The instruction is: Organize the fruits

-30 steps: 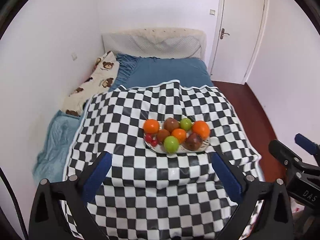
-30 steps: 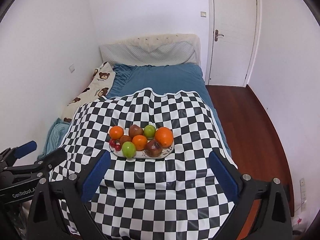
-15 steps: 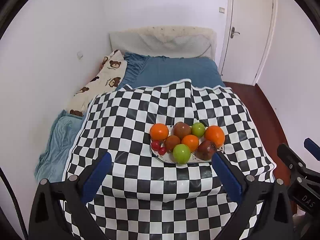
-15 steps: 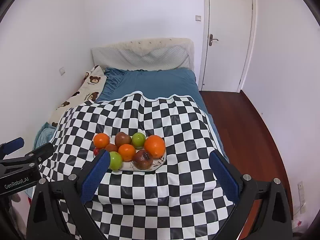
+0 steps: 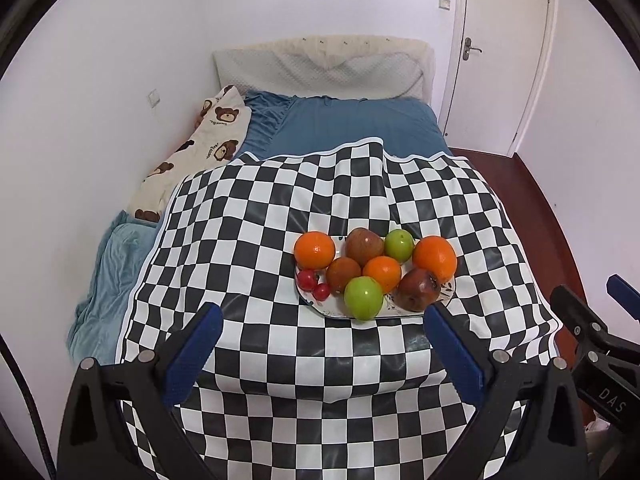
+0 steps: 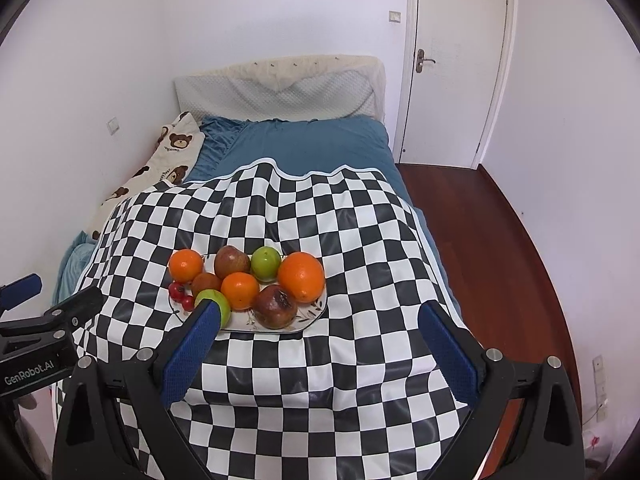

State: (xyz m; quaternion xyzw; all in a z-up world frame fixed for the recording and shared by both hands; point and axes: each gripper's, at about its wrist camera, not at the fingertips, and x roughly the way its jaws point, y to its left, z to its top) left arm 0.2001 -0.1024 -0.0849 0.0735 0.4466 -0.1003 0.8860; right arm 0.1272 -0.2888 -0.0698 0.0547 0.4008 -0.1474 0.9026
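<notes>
Both tongs, left tongs point(image 5: 320, 344) and right tongs point(image 6: 316, 340), hang released at 6 o'clock of the plate point(image 5: 404, 312), ready to reach the piled fruit point(image 5: 376, 268).

Our left gripper point(image 5: 324, 352): jaws spread wide, holding nothing.
Our plate point(image 5: 448, 294): on the checkered cloth point(image 5: 260, 220), piled with oranges point(image 5: 315, 250), green apples point(image 5: 363, 297), cherry tomatoes point(image 5: 307, 279).
Our right gripper point(image 5: 592, 312): at the right edge.
</notes>
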